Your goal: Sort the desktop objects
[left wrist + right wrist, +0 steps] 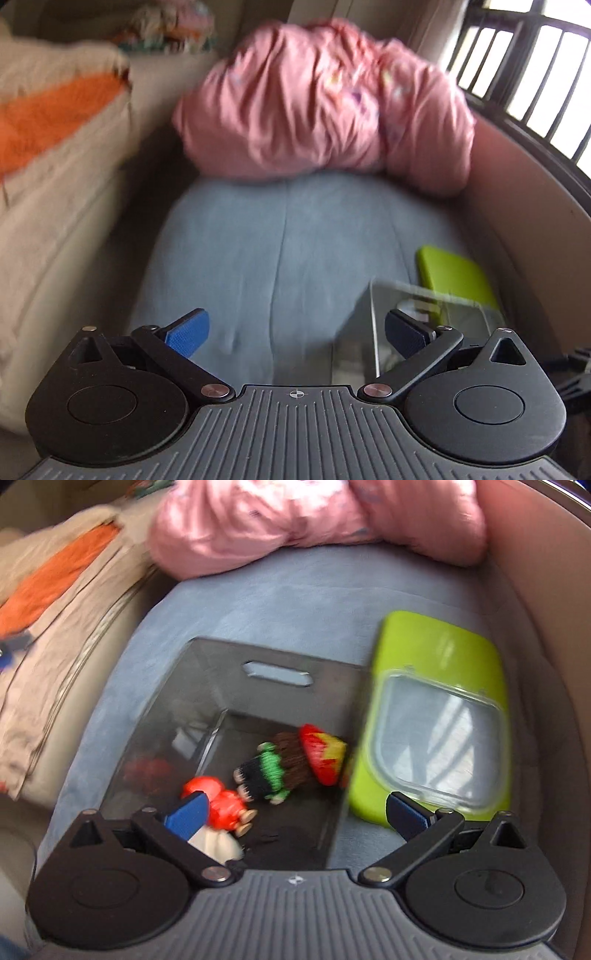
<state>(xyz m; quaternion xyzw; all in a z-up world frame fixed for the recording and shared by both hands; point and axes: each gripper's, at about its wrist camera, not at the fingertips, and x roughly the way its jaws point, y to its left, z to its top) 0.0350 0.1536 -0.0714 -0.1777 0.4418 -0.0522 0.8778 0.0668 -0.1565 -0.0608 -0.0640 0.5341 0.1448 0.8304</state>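
Observation:
A clear smoky plastic box with a handle slot stands on a blue cloth surface. Inside lie a knitted doll with a red and yellow hat and a red doll with a white piece beside it. My right gripper is open and empty, just above the box's near edge. My left gripper is open and empty over the blue cloth; the box's corner shows by its right finger. A lime green lid with a clear window lies right of the box and also shows in the left view.
A pink bundle of cloth lies at the far end of the blue surface. A beige and orange blanket lies on the left. A tan wall curves along the right, with a barred window behind.

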